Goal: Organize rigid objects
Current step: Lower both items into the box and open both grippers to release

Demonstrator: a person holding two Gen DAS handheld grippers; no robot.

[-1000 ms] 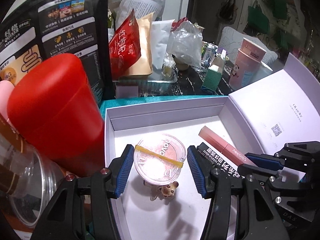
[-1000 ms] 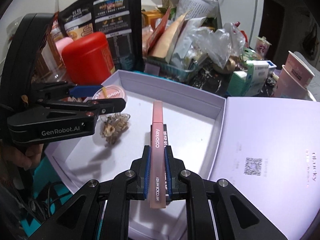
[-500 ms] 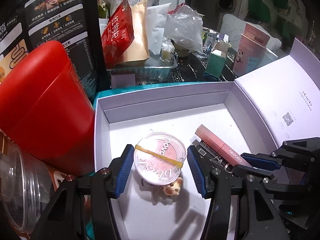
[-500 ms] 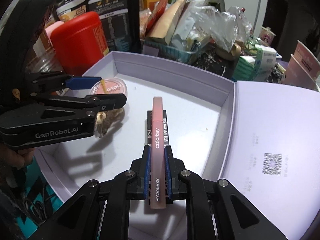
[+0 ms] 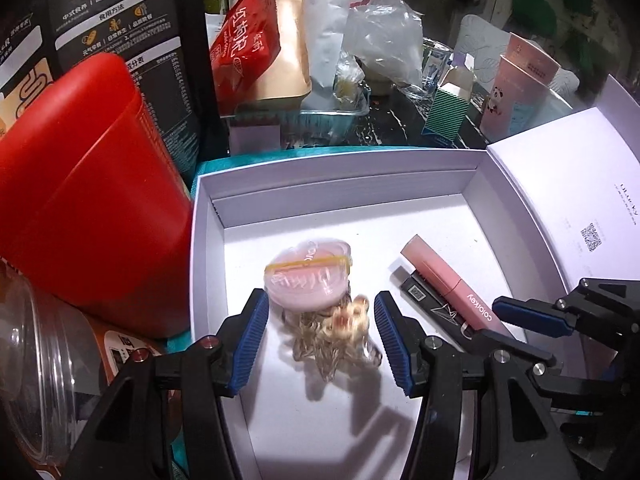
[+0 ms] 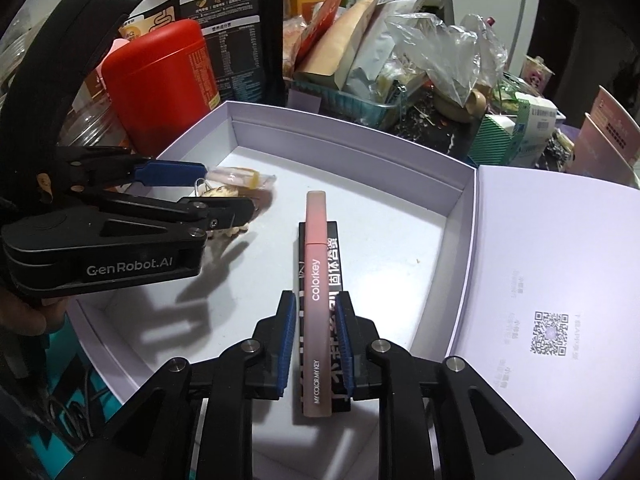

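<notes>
**Both items released inside the box**

The right tongs (image 6: 316, 354) have opened narrowly since a moment ago; the lip tube (image 6: 318, 304) now lies free on a black carton (image 6: 335, 256) on the box (image 6: 360, 152) floor. The left tongs (image 5: 320, 344) stand wide; the compact (image 5: 306, 280) and its charm (image 5: 340, 340) have dropped ahead of them, blurred. Both placements appear done. A red canister (image 5: 92, 200) crowds the box's left wall; the lid (image 6: 560, 300) lies open to the right.

We saw a pink lip-gloss tube (image 6: 316, 280) atop a black carton (image 6: 334, 256), a round blush compact (image 5: 307, 278) tilted over a keychain (image 5: 340, 336), all inside the white box (image 5: 340, 168).
</notes>
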